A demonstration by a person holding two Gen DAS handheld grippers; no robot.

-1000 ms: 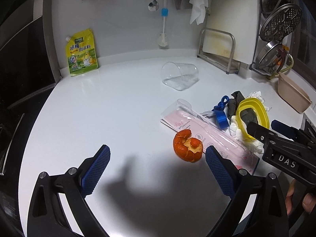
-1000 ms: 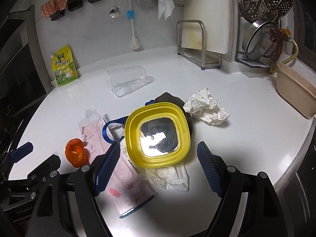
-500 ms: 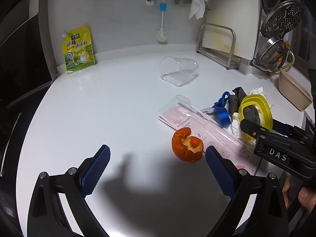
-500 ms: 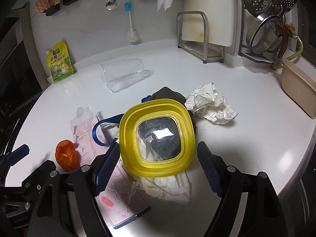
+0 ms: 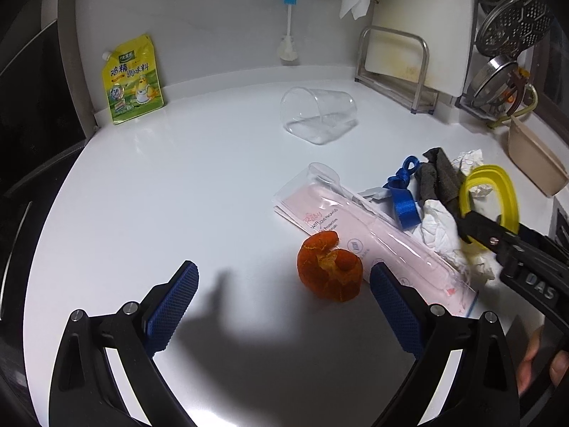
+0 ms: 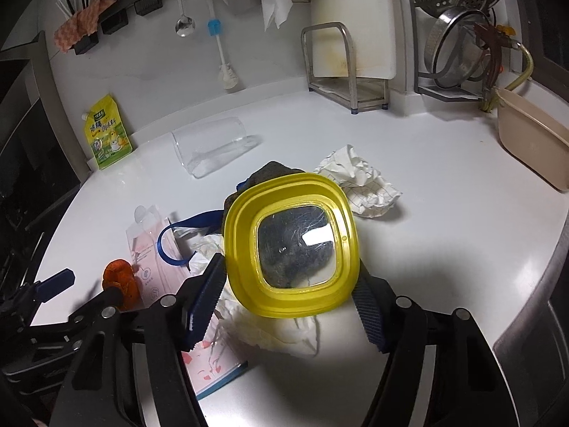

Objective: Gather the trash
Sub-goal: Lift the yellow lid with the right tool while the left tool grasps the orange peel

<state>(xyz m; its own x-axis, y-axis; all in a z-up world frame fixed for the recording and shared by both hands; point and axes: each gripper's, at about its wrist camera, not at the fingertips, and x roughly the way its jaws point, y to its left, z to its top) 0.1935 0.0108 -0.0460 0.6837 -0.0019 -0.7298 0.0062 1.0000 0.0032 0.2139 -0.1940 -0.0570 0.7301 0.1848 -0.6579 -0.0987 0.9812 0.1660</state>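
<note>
Two jaws of the right gripper (image 6: 290, 297) have just been closing and now clamp the yellow lid (image 6: 291, 245), lifted off the trash heap, so it is secured. Left gripper (image 5: 282, 306) hangs with jaws apart by the orange peel (image 5: 329, 274). Pink packet (image 5: 359, 229), tissue (image 6: 359, 185) and cup (image 5: 316, 114) litter the table (image 5: 177, 195)

On the white counter (image 5: 177, 195) lie one piece of orange citrus peel (image 5: 329, 272), one clear pink-printed plastic package (image 5: 359, 227), one blue woven strap (image 5: 402, 195), one dark grey cloth (image 5: 439, 176) and one yellow-rimmed square lid with a clear window (image 6: 291, 245). There are two crumpled white paper wads, one checked (image 6: 359, 181) and one plain (image 6: 281, 334). Further back are one clear plastic cup on its side (image 5: 318, 115), one yellow-green spouted pouch (image 5: 131, 78) and one beige plastic tub (image 6: 533, 135).
</note>
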